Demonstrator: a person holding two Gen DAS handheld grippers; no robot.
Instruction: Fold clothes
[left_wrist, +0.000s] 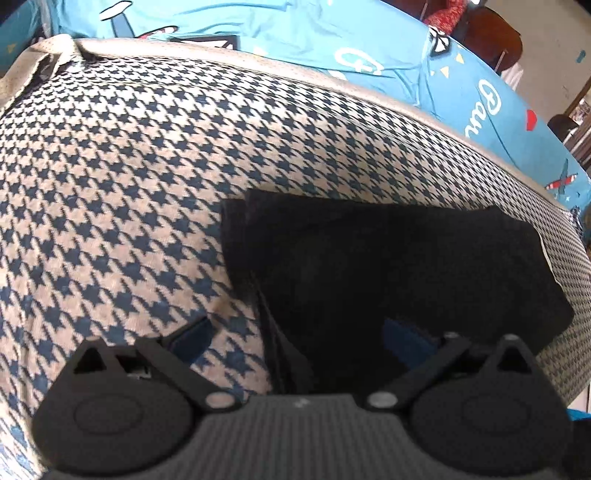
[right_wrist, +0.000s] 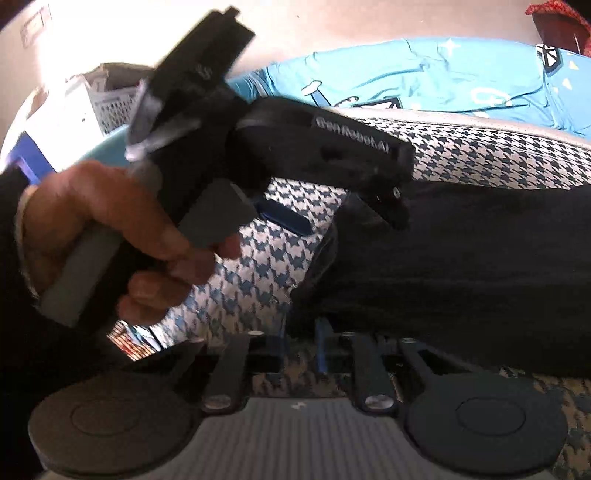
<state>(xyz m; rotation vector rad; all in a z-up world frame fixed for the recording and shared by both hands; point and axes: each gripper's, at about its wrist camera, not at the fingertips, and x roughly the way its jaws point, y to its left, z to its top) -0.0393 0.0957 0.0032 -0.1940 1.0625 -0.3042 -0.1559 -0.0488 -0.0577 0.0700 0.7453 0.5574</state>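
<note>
A folded black garment (left_wrist: 388, 266) lies on a houndstooth cloth (left_wrist: 129, 177) spread over the bed. My left gripper (left_wrist: 299, 339) hovers open and wide over the garment's left edge. One blue pad is above the houndstooth and the other above the black fabric. In the right wrist view a hand (right_wrist: 92, 236) holds that left gripper (right_wrist: 343, 221) just above the black garment (right_wrist: 461, 277). My right gripper (right_wrist: 303, 343) has its blue fingers (right_wrist: 322, 347) close together, pinching the garment's near left corner.
A bright blue printed sheet (left_wrist: 369, 44) covers the bed beyond the houndstooth cloth (right_wrist: 498, 155). A white laundry basket (right_wrist: 107, 99) stands at the far left beside the bed. A red knitted item (right_wrist: 561, 18) and dark furniture sit at the far right.
</note>
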